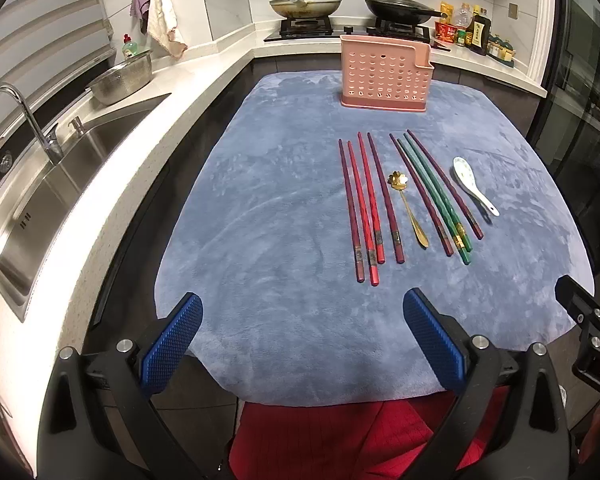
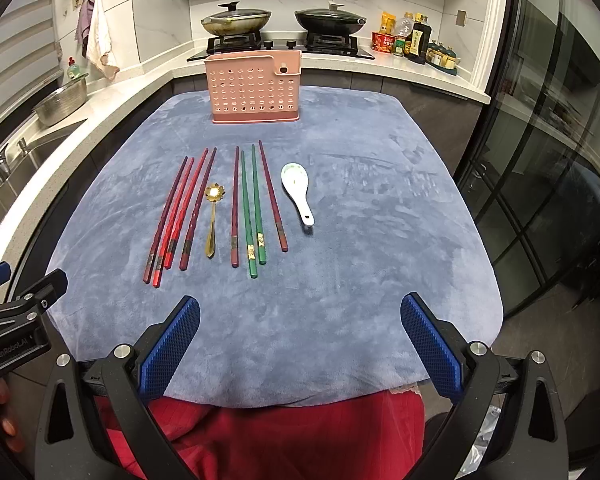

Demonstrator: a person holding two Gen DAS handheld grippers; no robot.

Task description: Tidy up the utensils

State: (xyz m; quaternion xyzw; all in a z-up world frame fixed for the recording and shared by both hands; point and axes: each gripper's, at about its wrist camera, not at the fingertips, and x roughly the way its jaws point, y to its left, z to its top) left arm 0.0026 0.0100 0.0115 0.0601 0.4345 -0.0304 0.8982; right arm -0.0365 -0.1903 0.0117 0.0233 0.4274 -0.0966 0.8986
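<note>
I hold both the left hand-held gripper point(image 1: 302, 320) and the right hand-held gripper point(image 2: 300, 322) apart and empty at the near tabletop point(image 2: 360, 280) edge. Chopsticks point(image 2: 256, 208) and spoons point(image 2: 298, 190) lie mid-tabletop; the pink holder point(image 2: 254, 88) stands far. No step looks begun, so I judge the next move is reaching forward to grasp one utensil.

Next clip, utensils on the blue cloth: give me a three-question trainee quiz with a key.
1. True or false: the pink holder already has chopsticks standing in it.
2. How many green chopsticks lie on the cloth? A) one B) two C) four
3. Fill in: between the two groups of chopsticks lies the ____ spoon, while the white spoon lies at the right end of the row.

Key
1. False: no chopsticks show above its rim, and both the left gripper and the right gripper are open and hold nothing.
2. B
3. gold
</note>
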